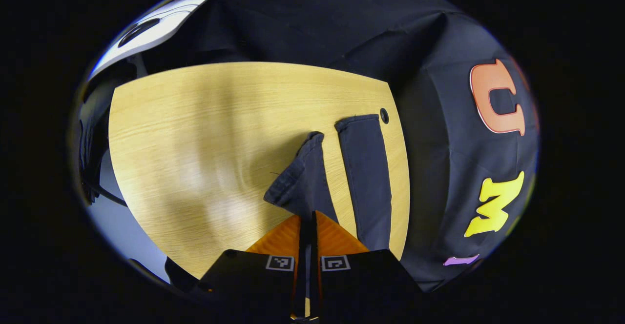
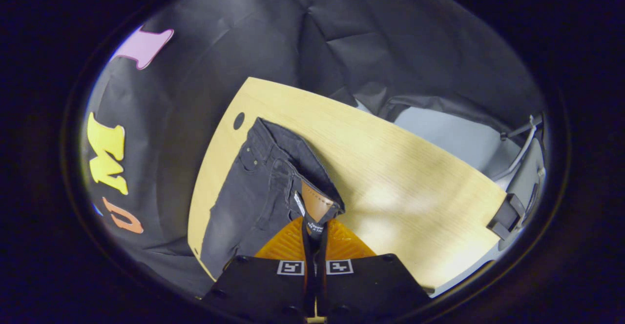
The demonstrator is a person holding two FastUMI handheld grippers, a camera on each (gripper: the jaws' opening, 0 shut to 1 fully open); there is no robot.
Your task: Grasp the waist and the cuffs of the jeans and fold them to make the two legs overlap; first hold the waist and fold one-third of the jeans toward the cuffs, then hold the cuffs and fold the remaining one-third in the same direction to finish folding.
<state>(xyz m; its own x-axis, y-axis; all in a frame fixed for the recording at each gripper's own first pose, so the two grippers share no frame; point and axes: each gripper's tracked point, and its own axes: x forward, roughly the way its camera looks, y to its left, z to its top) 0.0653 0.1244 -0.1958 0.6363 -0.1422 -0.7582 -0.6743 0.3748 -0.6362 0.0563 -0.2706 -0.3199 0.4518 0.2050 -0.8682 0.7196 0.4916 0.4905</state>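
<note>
Dark jeans (image 2: 254, 192) pinched in both claws, grip points hidden.

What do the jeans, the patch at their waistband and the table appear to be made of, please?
The jeans look like dark, faded denim: stitched seams, rivets, matte weave. The waistband patch seems tan leather or an imitation, smooth with edge stitching. The table shows pale wood grain with a slight sheen, probably laminate or veneer.
</note>
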